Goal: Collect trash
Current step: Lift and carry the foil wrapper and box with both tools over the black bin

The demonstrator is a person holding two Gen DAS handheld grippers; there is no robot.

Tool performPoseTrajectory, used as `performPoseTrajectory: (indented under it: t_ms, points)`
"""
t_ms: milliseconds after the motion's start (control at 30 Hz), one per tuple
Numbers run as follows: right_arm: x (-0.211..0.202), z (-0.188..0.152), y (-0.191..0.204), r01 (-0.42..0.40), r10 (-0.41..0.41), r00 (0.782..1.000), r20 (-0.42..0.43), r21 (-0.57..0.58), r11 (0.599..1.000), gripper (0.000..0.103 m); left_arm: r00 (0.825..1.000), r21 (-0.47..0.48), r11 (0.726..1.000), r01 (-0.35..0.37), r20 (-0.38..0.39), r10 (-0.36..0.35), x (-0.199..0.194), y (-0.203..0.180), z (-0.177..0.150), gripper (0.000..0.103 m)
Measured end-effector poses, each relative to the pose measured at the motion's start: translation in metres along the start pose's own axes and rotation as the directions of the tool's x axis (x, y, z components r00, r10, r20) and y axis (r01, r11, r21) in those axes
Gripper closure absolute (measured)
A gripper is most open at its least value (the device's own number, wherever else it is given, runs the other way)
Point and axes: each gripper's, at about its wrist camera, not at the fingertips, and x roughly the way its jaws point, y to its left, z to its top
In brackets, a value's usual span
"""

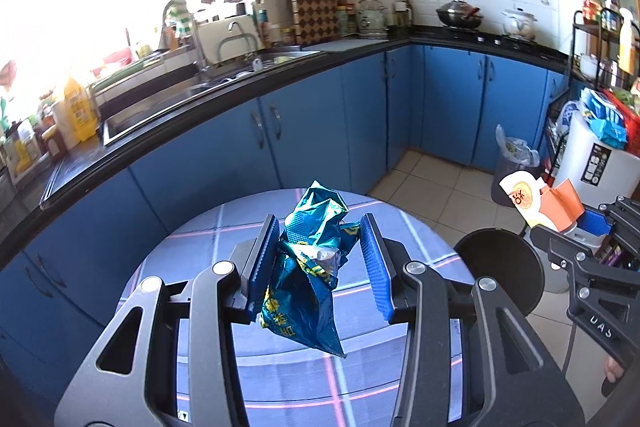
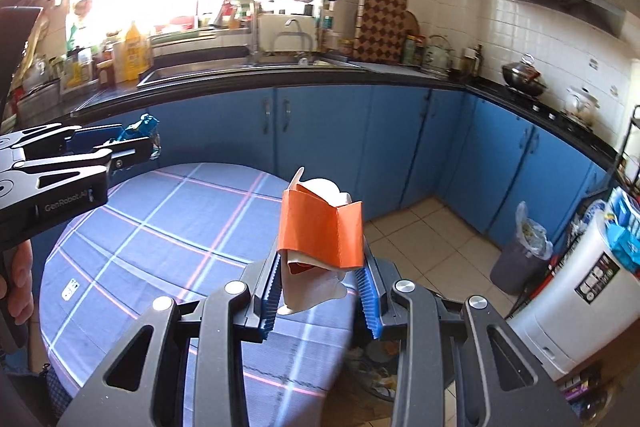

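Kitchen: blue cabinets and a black counter run round the corner; a round table [image 2: 160, 227] with a plaid cloth sits below your grippers.
Left gripper [image 1: 320, 259]: clamped on a crumpled teal wrapper [image 1: 316, 259], lifted over the table's far edge.
Right gripper [image 2: 320, 287]: narrow, gripping an orange-and-white carton [image 2: 322, 231], above the table's right edge.
Done: both pieces are picked up; the cloth shows no other trash.
Left: you still have to drop them. A lined bin [image 2: 520, 255] stands on the floor well to the right, near the corner cabinets.
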Motion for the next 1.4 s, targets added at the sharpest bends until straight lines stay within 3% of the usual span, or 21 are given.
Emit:
performPoseTrajectory:
  t_ms: [933,1400]
  points:
    - [0.001,-0.049,-0.111,0.056,-0.053,0.998,-0.02,0.176,0.983,0.07,0.996,0.192,0.977,0.094,-0.029,-0.09,0.028,-0.137,0.019,0.06]
    - [0.032,-0.066,-0.141,0.062,-0.047,0.996,-0.072,0.218,0.974,0.07,0.987,0.227,0.964,0.138,-0.109,-0.115,0.074,-0.179,0.014,0.059]
